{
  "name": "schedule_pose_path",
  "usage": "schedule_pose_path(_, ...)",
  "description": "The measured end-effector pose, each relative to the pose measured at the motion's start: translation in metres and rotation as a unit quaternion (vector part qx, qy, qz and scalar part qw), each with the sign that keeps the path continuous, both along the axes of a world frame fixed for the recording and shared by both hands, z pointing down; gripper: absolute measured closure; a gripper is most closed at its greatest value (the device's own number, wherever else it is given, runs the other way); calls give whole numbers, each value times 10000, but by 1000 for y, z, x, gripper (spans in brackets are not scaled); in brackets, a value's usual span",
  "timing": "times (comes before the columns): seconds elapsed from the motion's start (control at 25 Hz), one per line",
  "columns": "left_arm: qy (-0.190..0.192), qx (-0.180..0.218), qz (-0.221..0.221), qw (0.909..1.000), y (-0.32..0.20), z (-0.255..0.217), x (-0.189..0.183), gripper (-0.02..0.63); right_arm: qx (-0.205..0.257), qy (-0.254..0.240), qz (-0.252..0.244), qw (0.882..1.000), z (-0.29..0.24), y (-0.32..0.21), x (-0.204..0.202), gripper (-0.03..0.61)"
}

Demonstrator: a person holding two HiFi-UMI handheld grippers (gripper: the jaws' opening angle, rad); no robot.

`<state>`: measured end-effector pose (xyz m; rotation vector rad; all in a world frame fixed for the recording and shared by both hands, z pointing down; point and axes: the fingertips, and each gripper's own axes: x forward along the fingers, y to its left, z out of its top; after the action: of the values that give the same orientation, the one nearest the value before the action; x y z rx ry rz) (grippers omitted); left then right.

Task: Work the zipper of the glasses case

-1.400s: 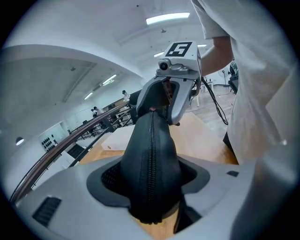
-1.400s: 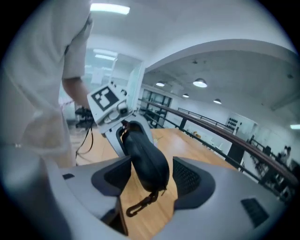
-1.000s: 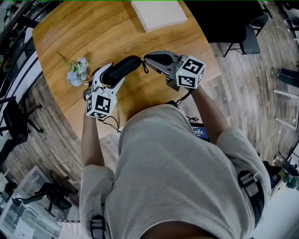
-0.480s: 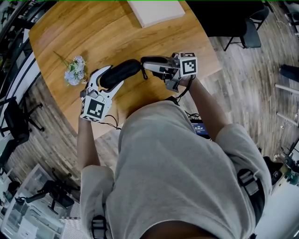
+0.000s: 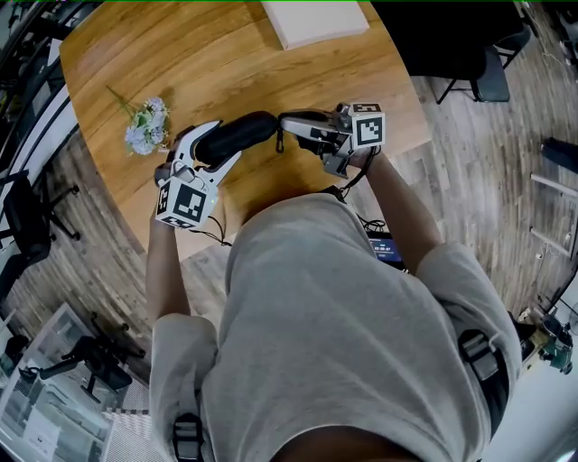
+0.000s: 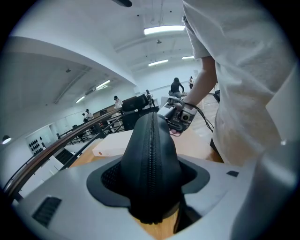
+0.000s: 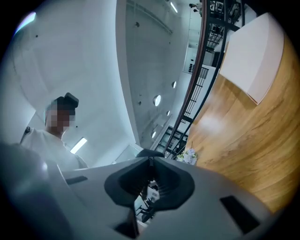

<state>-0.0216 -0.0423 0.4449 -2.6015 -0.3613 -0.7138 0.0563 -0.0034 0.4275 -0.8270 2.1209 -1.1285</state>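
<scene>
Right gripper [image 5: 283, 120] has rolled sideways, closing on zipper pull [image 5: 279, 140]; left gripper [image 5: 221, 144] clamps glasses case [image 5: 246, 131] near flowers [image 5: 144, 127]

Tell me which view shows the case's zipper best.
Left gripper view: the zipper runs close-up along the glasses case. Head view shows the case small, zipper indistinct; right gripper view shows only its dark end.

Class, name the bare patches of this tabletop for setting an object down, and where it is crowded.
Bare: tabletop between the flowers and the white box, and right of the box. Crowded: near edge, around the glasses case.
</scene>
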Motion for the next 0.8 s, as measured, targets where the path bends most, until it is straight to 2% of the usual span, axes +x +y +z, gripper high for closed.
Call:
schedule_pose_path(0.48,-154,27,-8,9999,1,9,-1,328,0,924,153,9956,11,1,3,535)
schedule_pose_path(0.6,-212,-90,66,9997,2,10,-3,330,125,1386,84,9902,15,2,1,535)
schedule_pose_path(0.72,-289,-216,85,9993,5,12,-7,330,295,1970,-9,9800,16,5,-2,535)
schedule_pose_path(0.8,-324,-262,4,9991,4,15,-8,331,336,2166,17,9757,14,4,-2,537)
